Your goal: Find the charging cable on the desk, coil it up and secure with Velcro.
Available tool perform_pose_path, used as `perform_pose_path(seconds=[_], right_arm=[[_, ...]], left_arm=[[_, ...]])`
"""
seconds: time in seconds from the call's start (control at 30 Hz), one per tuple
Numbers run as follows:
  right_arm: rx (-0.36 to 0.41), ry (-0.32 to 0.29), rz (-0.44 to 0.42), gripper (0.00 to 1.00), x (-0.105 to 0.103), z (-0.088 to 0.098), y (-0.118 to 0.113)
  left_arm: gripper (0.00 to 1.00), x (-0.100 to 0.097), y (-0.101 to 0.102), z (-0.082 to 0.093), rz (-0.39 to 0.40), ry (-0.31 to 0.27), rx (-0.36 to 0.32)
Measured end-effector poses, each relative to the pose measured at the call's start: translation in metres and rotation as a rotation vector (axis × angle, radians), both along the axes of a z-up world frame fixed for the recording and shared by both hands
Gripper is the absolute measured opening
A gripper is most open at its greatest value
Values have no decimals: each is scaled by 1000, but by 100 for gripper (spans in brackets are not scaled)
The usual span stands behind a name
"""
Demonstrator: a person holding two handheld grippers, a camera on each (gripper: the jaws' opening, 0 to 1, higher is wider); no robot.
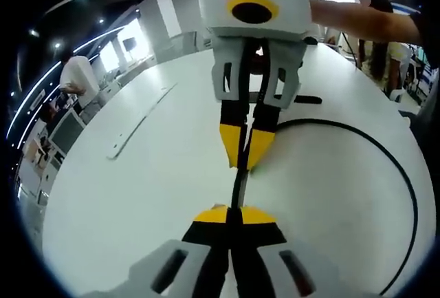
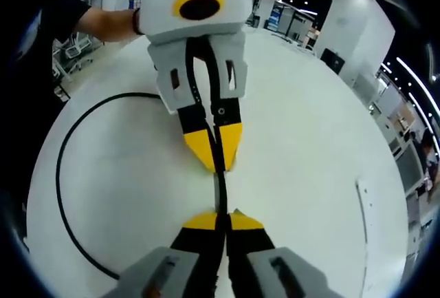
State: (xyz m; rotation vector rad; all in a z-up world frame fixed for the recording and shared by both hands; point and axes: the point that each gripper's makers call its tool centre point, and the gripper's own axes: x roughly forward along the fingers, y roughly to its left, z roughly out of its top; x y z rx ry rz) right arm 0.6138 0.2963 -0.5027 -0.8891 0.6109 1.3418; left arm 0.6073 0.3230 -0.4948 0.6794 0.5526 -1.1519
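Both my claws pinch one short, taut span of cable above the white desk (image 1: 137,201).

My left gripper (image 1: 234,217) and right gripper (image 2: 220,221) are clamped on the charging cable (image 1: 385,167); its slack loops wide across the desk. Span runs straight between tips; I should feed slack evenly, forming small loops.

White desk (image 1: 158,195) surface open to the left of the left gripper (image 1: 234,210). A flat white strip (image 1: 137,122) lies far left, low, no barrier. Right gripper (image 1: 245,152) faces it head-on, blocking the forward path. Black cable (image 1: 405,195) loops across the right side, flat on the desk. A person's arm (image 1: 357,19) crosses the far right.
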Motion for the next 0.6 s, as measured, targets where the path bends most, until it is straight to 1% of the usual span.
perform_pose_path(seconds=[0.27, 0.37, 0.6], right_arm=[[-1, -8, 1, 4, -1, 5, -4], [-8, -17, -1, 4, -2, 9, -9], [-27, -41, -10, 4, -5, 20, -22]], left_arm=[[3, -4, -6, 6, -12, -16, 3], [3, -1, -6, 7, -20, -24, 2], [3, -4, -20, 19, -39, -41, -5]])
